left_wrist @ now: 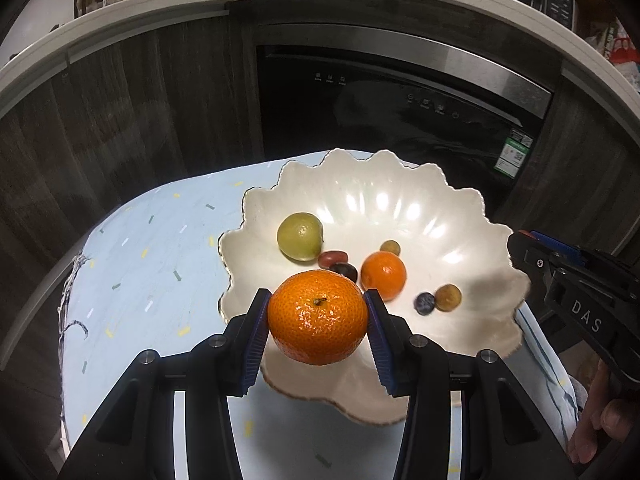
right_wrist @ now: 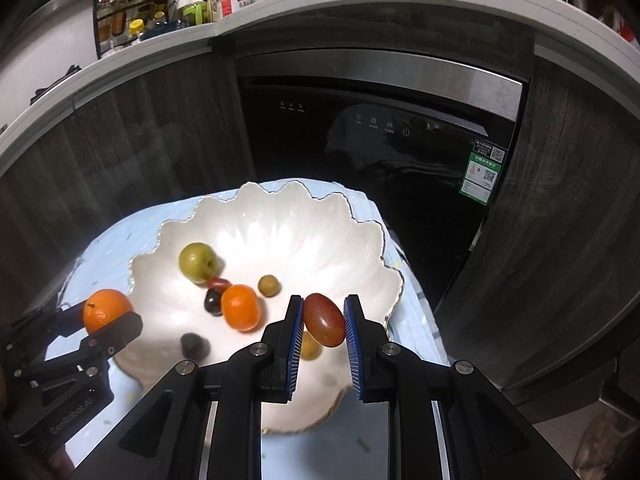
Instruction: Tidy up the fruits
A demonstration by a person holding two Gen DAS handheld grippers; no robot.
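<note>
Fruits are split between a scalloped white bowl (left_wrist: 460, 208) and the two grippers, all above a small table covered by a pale blue cloth (left_wrist: 160, 248) flecked with yellow and grey dashes. Behind the table stands a black dishwasher (left_wrist: 400, 112) set into dark wood cabinets (left_wrist: 140, 120), under a white countertop (right_wrist: 132, 60) carrying a rack of bottles (right_wrist: 136, 16). The bowl fills the table's far right part, its rim reaching the far edge and overhanging the right edge, while bare cloth lies open along the left side and near edge. Inside the bowl lie a green fruit (left_wrist: 300, 236), a small orange (left_wrist: 384, 274), a red date-like fruit (left_wrist: 334, 258), a dark plum (left_wrist: 344, 271), a blue-purple berry (left_wrist: 425, 303) and two brownish-yellow ones (left_wrist: 448, 298). The left gripper (left_wrist: 318, 330) clamps a mandarin (left_wrist: 318, 316) between its blue pads, partly open around it, held over the bowl's near left rim. The right gripper (right_wrist: 323, 336) pinches an oval red fruit (right_wrist: 324, 320) tilted between narrowly set pads, above the bowl's near right side.
</note>
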